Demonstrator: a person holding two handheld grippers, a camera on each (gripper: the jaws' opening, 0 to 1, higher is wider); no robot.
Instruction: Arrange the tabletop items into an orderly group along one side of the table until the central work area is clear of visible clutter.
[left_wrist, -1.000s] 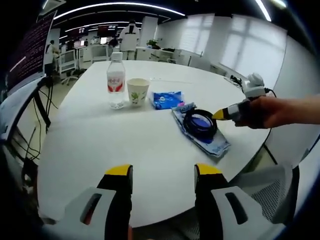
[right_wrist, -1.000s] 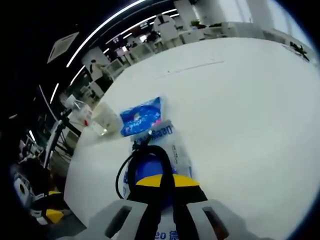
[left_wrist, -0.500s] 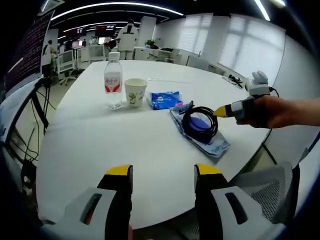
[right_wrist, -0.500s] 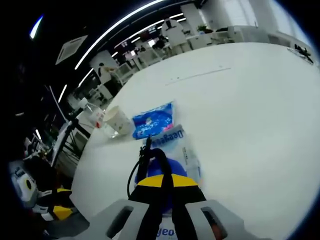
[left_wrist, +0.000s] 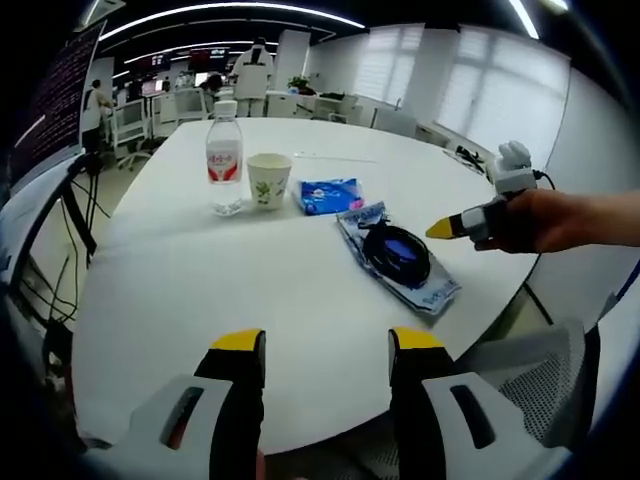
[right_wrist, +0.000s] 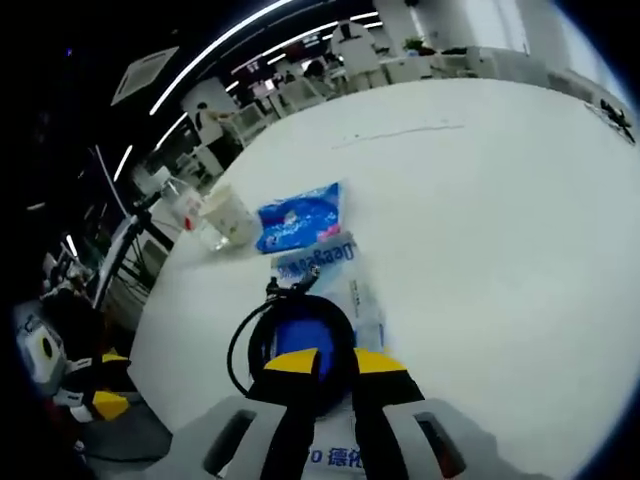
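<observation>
Tabletop items are seen grouped on the far part of a round white table (left_wrist: 200, 300) in the left gripper view. From left to right, a water bottle (left_wrist: 225, 158) with a red label stands upright, a paper cup (left_wrist: 268, 180) stands just beside it, then a small blue packet (left_wrist: 329, 195) lies flat, and near it a longer blue-and-white pouch (left_wrist: 400, 265) lies with a coiled black cable (left_wrist: 398, 252) resting on top of it. At the right of this view the right gripper (left_wrist: 447, 229) is held by a hand (left_wrist: 560, 222), with its yellow tip close to the cable coil but apart from it. The jaws of the left gripper (left_wrist: 325, 345) rise from the bottom of this view, standing apart with nothing between them, above the near bare part of the table.

In the right gripper view the same things are seen from the other side: the bottle (right_wrist: 185, 210) and cup (right_wrist: 228, 212) at the left, the blue packet (right_wrist: 298, 217) next to them, and the pouch (right_wrist: 335, 275) with the cable (right_wrist: 285, 335) lower in the picture. The right gripper (right_wrist: 335, 362) is seen with its jaws slightly apart, a narrow gap between the yellow tips, just over the near edge of the coil; whether the cable is touched cannot be told. Office desks and chairs (left_wrist: 240, 85) are seen behind the table.
</observation>
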